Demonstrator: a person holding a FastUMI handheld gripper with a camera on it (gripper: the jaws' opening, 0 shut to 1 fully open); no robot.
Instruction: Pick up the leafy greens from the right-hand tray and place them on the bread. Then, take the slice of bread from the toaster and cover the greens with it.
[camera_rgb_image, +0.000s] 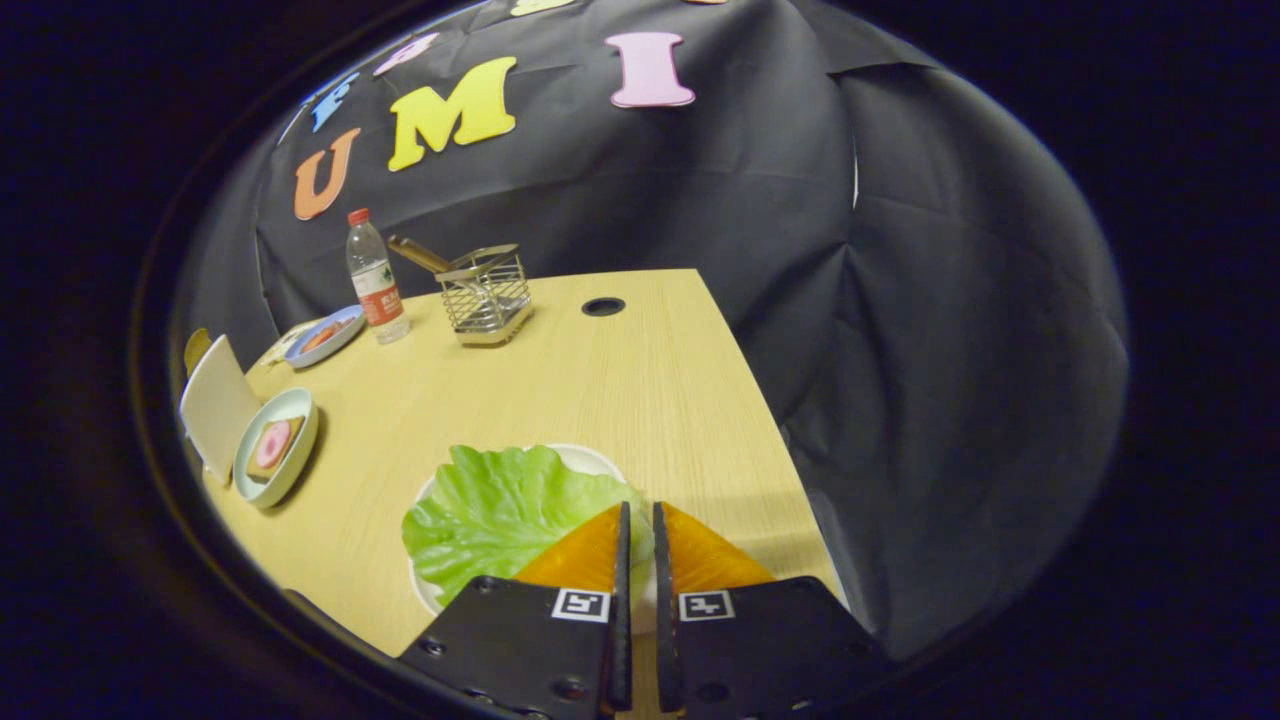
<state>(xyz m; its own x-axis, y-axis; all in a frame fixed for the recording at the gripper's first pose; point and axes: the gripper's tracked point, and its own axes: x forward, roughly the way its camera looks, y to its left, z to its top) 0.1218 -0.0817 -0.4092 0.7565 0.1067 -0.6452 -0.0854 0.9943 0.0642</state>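
Note:
A green lettuce leaf (500, 515) lies on a white plate (590, 458) just ahead of my fingers. Its right edge reaches in between them. My gripper (638, 512) is closed to a narrow gap on that edge, low over the plate. Farther off to the left, a pale green plate (300, 405) holds a slice of bread (262, 462) with a pink round slice on top. Beside that plate stands a white toaster (215, 405), and a yellowish edge (196, 349) shows behind it.
At the far side of the wooden table (620, 390) stand a water bottle (375, 280), a wire basket (487, 295) with a utensil in it, and a blue plate (322, 337) with food. A cable hole (603, 306) is in the tabletop. The table's right edge runs close beside my fingers.

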